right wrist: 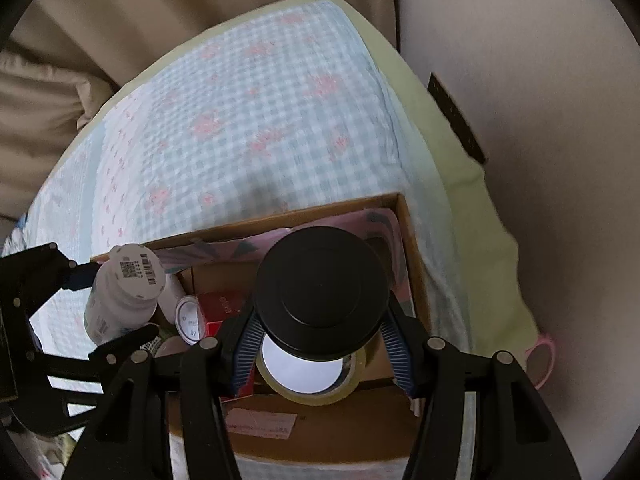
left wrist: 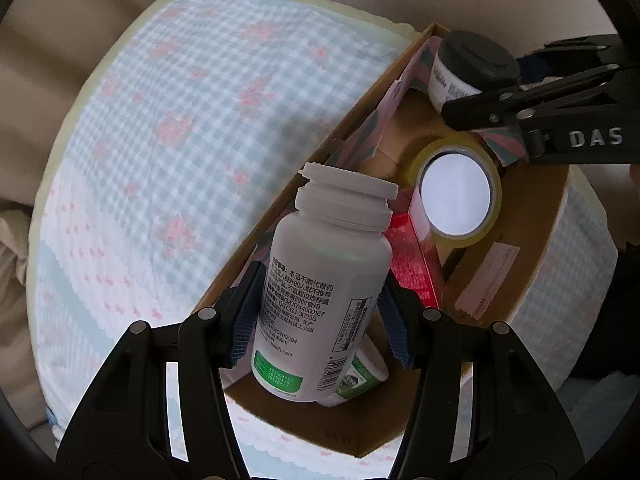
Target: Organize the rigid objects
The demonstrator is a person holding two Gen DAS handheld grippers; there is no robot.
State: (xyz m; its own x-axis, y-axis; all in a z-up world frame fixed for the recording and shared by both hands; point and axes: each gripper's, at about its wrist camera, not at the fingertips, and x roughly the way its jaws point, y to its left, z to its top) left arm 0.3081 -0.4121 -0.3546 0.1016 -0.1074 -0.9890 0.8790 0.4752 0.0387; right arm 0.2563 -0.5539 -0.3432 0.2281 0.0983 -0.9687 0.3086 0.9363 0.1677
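Cardboard box [right wrist: 416, 248]; contents half hidden.

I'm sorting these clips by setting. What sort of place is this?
Probably a home, perhaps a living room or bedroom: a soft blue-and-white checked quilted cover with pink flowers, beige upholstered cushions behind it, and an open brown cardboard box of household items on top.

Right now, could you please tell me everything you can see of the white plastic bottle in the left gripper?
The white plastic bottle has a white screw cap with a ribbed collar; a code sticker tops the cap. Its label carries black Chinese print, a barcode and a green date panel near the base. It looks rigid, smooth and closed. The left gripper clamps its body between blue ribbed pads, holding it roughly upright, slightly tilted, over the brown cardboard box. Whether its base touches anything beneath I cannot tell.
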